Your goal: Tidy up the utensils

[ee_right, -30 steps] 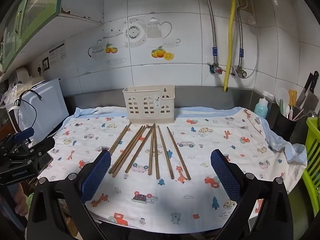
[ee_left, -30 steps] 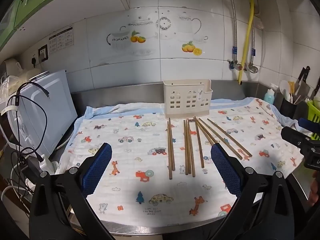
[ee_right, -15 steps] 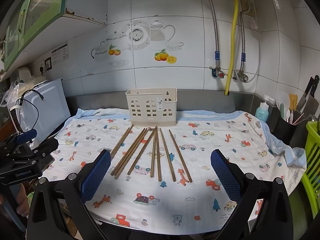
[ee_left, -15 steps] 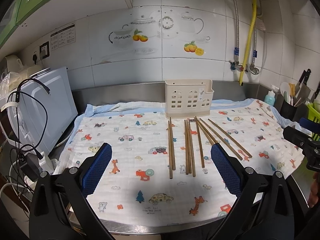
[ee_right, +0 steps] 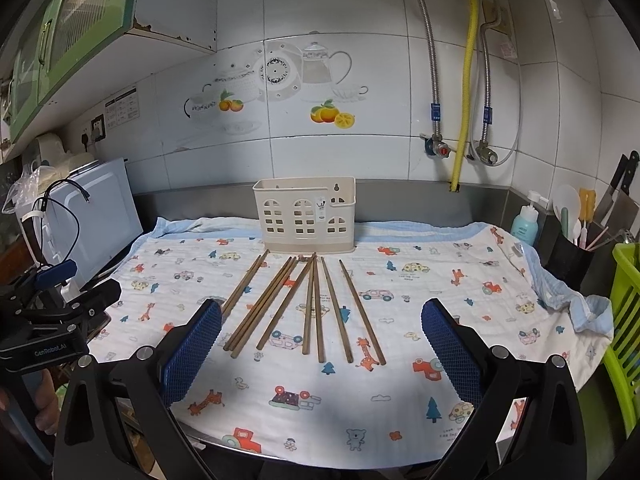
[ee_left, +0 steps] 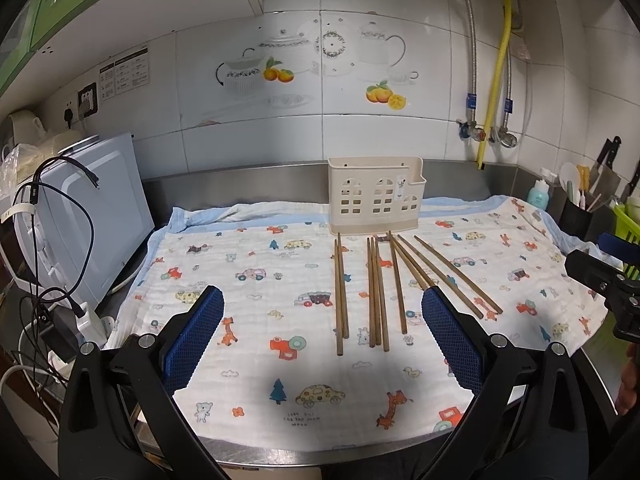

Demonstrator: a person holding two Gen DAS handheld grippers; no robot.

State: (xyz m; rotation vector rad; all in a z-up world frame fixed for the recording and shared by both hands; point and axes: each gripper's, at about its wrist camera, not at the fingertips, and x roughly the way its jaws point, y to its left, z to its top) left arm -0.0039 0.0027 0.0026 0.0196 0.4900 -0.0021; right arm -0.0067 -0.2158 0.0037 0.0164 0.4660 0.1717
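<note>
Several brown wooden chopsticks (ee_left: 376, 292) (ee_right: 312, 304) lie side by side on a cartoon-print cloth (ee_left: 256, 288) (ee_right: 404, 284), their far ends close to a cream plastic utensil holder (ee_left: 375, 196) (ee_right: 305, 215) standing upright at the back. My left gripper (ee_left: 322, 336) hovers open near the counter's front edge, short of the chopsticks, holding nothing. My right gripper (ee_right: 322, 344) is open too, over the chopsticks' near ends, empty. Each gripper also shows in the other's view: the right gripper (ee_left: 608, 276) at the right, the left gripper (ee_right: 60, 316) at the left, held by a hand.
A white microwave (ee_left: 80, 216) with black cables (ee_left: 48, 240) stands at the left. At the right are a black utensil cup (ee_right: 572, 256), a soap bottle (ee_right: 526, 224), knives and a green basket (ee_right: 624, 320). Pipes and a yellow hose (ee_right: 466, 80) run down the tiled wall.
Both views have risen a little and drawn slightly back from the counter. The chopsticks and holder have not moved. Both grippers stay open.
</note>
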